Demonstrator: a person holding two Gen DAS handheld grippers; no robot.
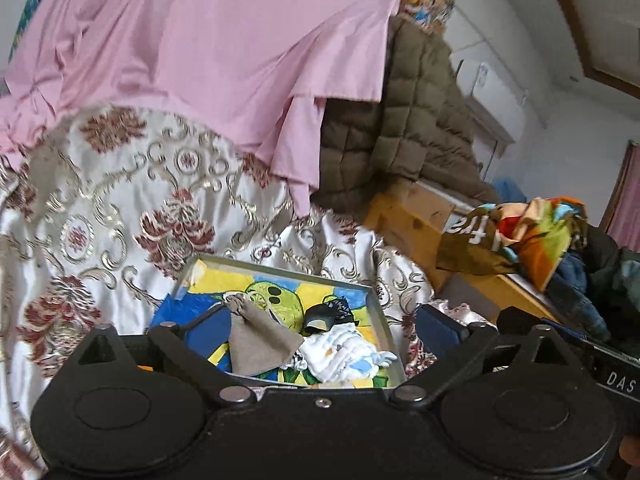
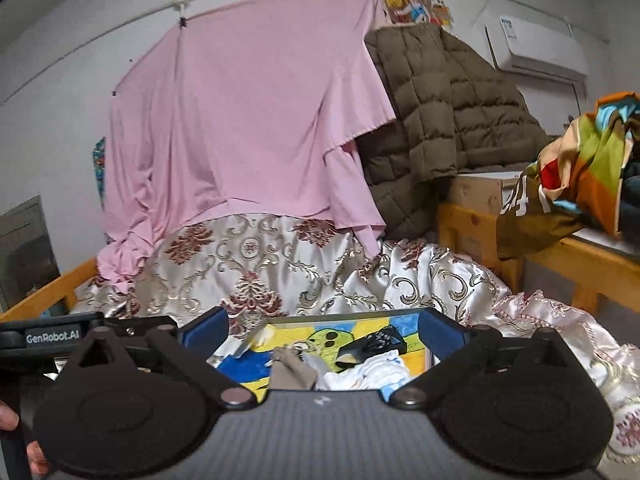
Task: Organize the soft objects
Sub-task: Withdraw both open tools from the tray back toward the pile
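Task looks near done or done: three soft items already lie in tray (image 1: 378, 312) on bed (image 1: 100, 208), none seen loose on bedspread near it. Tray holds grey cloth (image 1: 256, 340) at left, white cloth (image 1: 348, 354) at right touching it, black item (image 1: 326, 314) just behind white one.

Left tool (image 1: 320, 326) spread wide, empty, above tray. Right tool (image 2: 324, 330) likewise spread, nothing between fingers. What remains: perhaps tidying heap inside tray; cannot tell whether more items wait elsewhere.
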